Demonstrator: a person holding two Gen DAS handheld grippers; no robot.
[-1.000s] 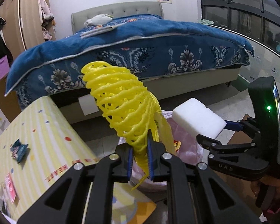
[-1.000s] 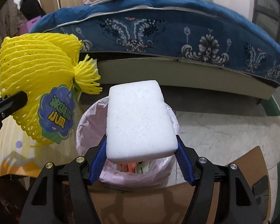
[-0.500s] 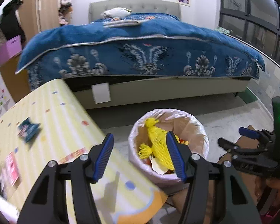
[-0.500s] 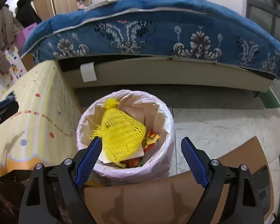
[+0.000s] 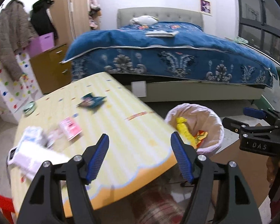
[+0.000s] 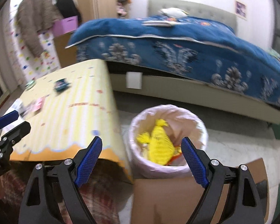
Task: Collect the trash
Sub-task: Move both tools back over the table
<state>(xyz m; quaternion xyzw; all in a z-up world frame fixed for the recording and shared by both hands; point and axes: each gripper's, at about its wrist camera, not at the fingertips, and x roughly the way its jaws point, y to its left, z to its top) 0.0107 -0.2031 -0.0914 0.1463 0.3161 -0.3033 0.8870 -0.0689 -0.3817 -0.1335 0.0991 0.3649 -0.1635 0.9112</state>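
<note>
Left wrist view: the left gripper (image 5: 140, 156) has just been opening and now stands released and empty over the yellow bench (image 5: 110, 123), where one second earlier it clamped the yellow foam net (image 5: 184, 130). That net now lies in the lined trash bin (image 5: 217, 119) beside the bench. Right wrist view: the right gripper (image 6: 141, 160), earlier grasping a white foam block, has likewise opened and is empty, with the bed (image 6: 177, 43) beyond.
</note>
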